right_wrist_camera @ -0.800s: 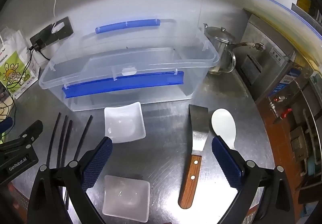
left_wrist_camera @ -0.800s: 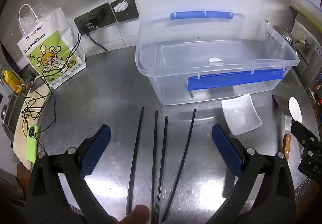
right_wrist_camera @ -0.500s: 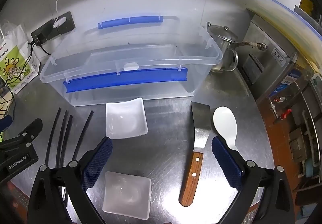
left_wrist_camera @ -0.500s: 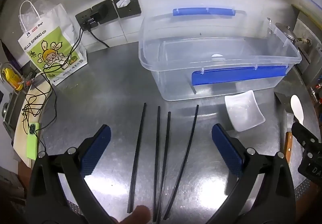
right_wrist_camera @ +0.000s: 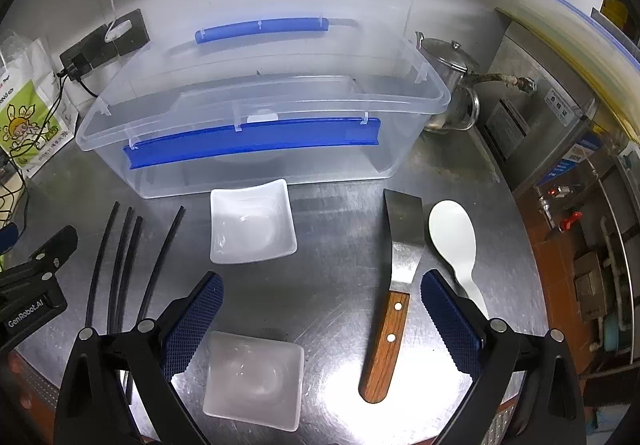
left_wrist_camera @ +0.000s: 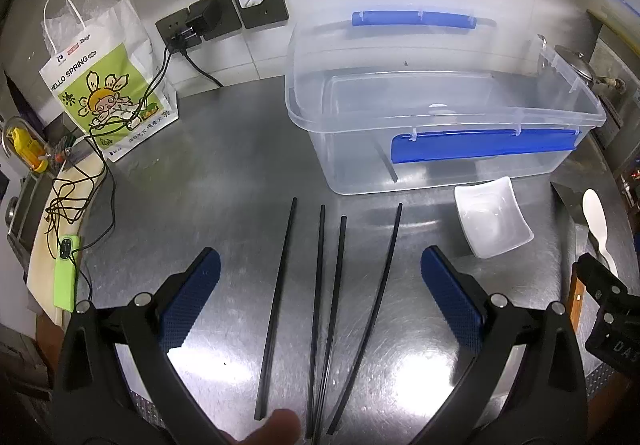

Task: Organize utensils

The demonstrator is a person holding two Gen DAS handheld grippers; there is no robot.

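Note:
Several black chopsticks [left_wrist_camera: 320,305] lie side by side on the steel table, between the fingers of my open, empty left gripper [left_wrist_camera: 320,265]; they also show in the right wrist view [right_wrist_camera: 120,265]. A clear plastic bin with blue handles [left_wrist_camera: 440,117] [right_wrist_camera: 260,125] stands behind them. My right gripper [right_wrist_camera: 320,285] is open and empty above two white square dishes, one farther [right_wrist_camera: 252,225] and one nearer [right_wrist_camera: 252,381]. A wooden-handled spatula [right_wrist_camera: 396,285] and a white rice paddle [right_wrist_camera: 452,237] lie by its right finger.
A paper bag [left_wrist_camera: 104,85], wall sockets with cables [left_wrist_camera: 220,17] and a green phone [left_wrist_camera: 66,273] sit at the left. A steel kettle [right_wrist_camera: 452,81] stands right of the bin. The table edge curves close on the right.
Both grippers have tilted slightly, so the bin and utensils sit a little lower in the views. Nothing on the table has moved.

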